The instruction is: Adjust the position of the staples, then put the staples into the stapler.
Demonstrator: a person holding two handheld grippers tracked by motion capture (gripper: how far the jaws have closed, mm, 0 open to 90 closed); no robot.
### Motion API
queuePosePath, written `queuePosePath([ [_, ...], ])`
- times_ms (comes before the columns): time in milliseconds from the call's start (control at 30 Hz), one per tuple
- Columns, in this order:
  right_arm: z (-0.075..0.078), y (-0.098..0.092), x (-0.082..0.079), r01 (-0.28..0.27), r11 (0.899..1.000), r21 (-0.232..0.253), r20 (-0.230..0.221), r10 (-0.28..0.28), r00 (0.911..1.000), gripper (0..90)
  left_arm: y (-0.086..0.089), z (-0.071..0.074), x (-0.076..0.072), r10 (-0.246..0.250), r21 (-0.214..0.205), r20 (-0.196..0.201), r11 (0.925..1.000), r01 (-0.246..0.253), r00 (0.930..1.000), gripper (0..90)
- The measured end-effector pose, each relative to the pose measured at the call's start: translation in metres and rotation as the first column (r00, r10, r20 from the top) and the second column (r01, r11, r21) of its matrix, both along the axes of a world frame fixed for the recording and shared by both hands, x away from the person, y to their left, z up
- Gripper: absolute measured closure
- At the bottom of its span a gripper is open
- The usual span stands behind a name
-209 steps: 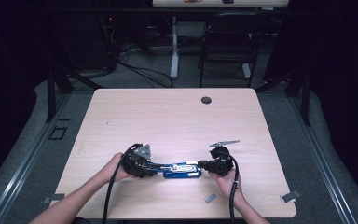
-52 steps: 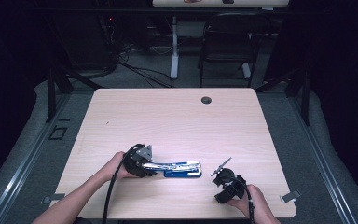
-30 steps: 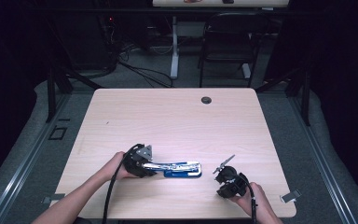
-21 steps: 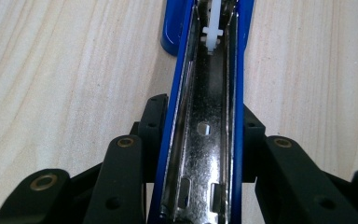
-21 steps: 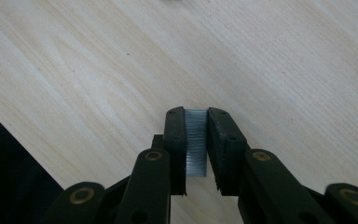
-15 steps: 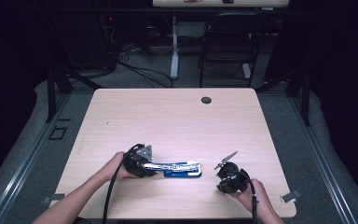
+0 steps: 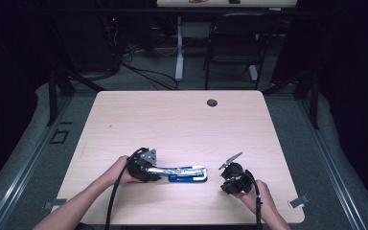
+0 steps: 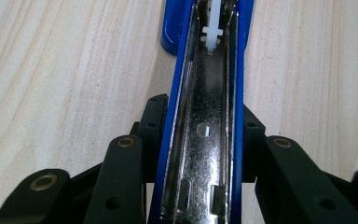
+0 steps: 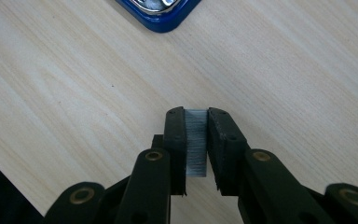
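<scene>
A blue stapler (image 7: 184, 171) lies opened on the wooden table (image 7: 182, 129), near the front. My left gripper (image 7: 159, 171) is shut on its near end. In the left gripper view the pads (image 8: 154, 123) press both sides of the blue arm, whose shiny metal staple channel (image 8: 205, 140) faces up and runs away from me. To the right of the stapler, my right gripper (image 7: 225, 173) is shut on a short grey strip of staples (image 9: 196, 140), held upright between the fingertips just above the table. A blue corner of the stapler (image 9: 168, 14) lies a short way ahead of it.
A black round grommet (image 7: 212, 102) sits near the table's far edge. Small metal brackets (image 7: 297, 202) stick out at the front corners. A dark chair (image 7: 232, 43) and cables stand on the floor beyond the table.
The right gripper left the stapler's end and came to the front right, then drifted slightly back toward the stapler. The small grey strip is gone from the table. The left gripper kept still.
</scene>
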State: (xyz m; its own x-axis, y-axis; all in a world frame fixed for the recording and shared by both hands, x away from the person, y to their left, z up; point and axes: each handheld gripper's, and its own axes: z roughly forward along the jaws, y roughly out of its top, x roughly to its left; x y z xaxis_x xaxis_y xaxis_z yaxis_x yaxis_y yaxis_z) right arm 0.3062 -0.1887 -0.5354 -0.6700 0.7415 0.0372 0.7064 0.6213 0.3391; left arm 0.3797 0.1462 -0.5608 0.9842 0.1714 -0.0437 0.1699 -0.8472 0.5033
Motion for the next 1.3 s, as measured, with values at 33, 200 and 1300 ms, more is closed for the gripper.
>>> queuePosePath([
  [33,0.000,0.000,0.000,0.006,1.000,0.013,0.005,-0.006,1.0000,78.4,0.000,0.000,0.000,0.000,0.000,0.000,1.0000,0.000,1.0000,64.4],
  [200,0.001,-0.001,0.002,0.006,1.000,0.018,0.019,-0.006,0.9998,78.4,0.000,0.000,0.000,-0.002,0.001,0.001,1.0000,0.002,1.0000,64.4],
  [1300,0.007,0.001,0.019,-0.052,0.997,0.057,0.071,0.048,0.9963,78.4,0.001,0.000,0.001,-0.009,-0.009,-0.021,0.9999,0.009,0.9997,64.3],
])
